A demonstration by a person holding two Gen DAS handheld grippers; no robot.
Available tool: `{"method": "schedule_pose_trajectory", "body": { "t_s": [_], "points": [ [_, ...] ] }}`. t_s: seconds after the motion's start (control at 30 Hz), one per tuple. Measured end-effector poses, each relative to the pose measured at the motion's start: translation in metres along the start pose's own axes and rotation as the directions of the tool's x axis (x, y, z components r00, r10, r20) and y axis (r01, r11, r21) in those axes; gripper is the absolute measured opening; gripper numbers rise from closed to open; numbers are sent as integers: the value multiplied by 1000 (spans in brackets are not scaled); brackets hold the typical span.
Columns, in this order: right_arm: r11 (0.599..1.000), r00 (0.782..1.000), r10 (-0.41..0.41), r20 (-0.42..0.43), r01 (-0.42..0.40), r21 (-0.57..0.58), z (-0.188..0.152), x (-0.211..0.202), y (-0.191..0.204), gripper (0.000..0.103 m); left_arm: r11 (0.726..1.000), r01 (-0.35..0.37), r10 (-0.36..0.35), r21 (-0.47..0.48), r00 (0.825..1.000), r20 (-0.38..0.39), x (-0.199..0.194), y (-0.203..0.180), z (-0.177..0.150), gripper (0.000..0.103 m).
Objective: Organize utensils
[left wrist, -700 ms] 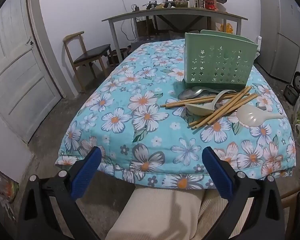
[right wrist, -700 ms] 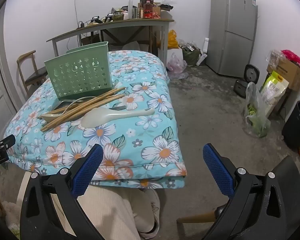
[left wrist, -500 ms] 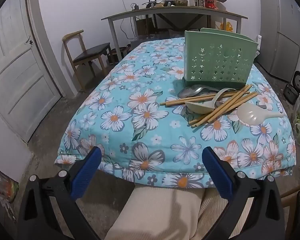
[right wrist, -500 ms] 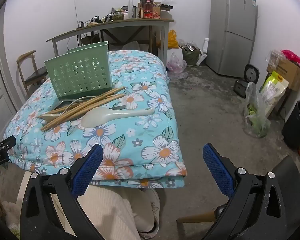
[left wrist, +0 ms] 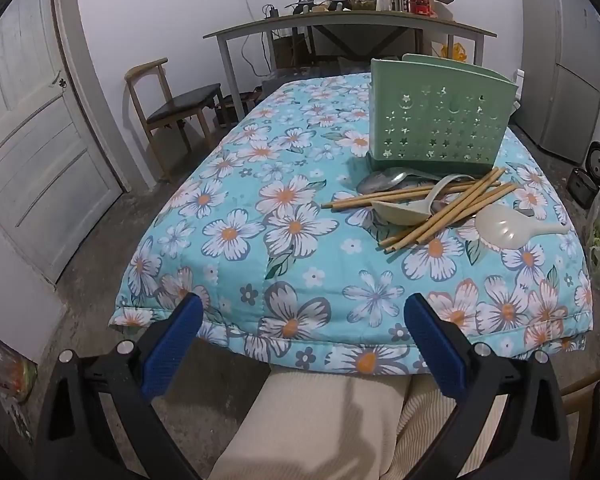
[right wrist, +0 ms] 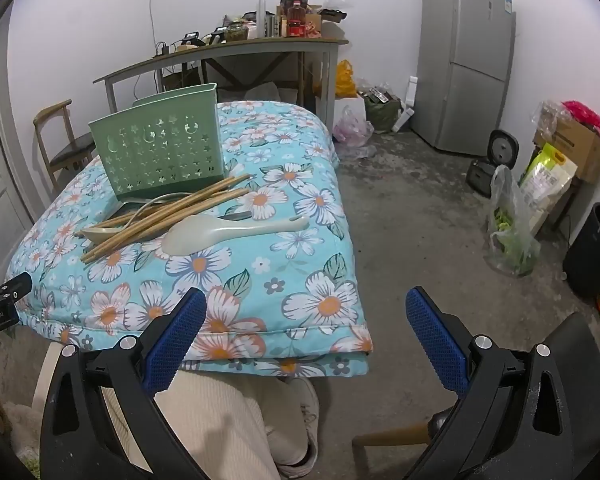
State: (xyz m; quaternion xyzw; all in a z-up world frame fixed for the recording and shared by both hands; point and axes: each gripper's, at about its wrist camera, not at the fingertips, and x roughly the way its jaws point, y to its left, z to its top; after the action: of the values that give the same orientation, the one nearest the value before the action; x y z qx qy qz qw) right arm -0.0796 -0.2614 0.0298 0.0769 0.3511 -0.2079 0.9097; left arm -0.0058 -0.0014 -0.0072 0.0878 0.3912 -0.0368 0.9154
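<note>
Nothing is sorted yet. On the quilt-covered desk [left wrist: 260,216] the green holder [left wrist: 440,120] stands upright; chopsticks [left wrist: 440,216], spoons and rice paddle [right wrist: 228,232] lie heaped before it. Left gripper [left wrist: 300,340] and right gripper [right wrist: 304,336] hover short, jaws wide and empty. Next: reach for one utensil.

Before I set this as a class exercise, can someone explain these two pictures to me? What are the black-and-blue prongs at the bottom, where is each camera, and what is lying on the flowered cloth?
There is no robot here. A seated person holds a two-finger gripper in each hand, and a fisheye camera on each looks forward along its fingers. One picture comes from the left gripper, the other from the right gripper. The blue pads are the fingertips. Both grippers are open and hold nothing.

On the flowered cloth stands a green holder. In front of it lies a pile: chopsticks, a metal spoon, a ladle and a pale rice paddle. Nothing has been sorted yet.
</note>
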Motion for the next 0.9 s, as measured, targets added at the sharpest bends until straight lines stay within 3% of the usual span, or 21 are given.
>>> {"method": "schedule_pose_trajectory", "body": {
  "t_s": [0.9],
  "points": [
    [1000,1000,-1,3,1,2,2,2,-2,96,1000,-6,6,-2,1000,-15,6,7,-2,99]
  ]
}}
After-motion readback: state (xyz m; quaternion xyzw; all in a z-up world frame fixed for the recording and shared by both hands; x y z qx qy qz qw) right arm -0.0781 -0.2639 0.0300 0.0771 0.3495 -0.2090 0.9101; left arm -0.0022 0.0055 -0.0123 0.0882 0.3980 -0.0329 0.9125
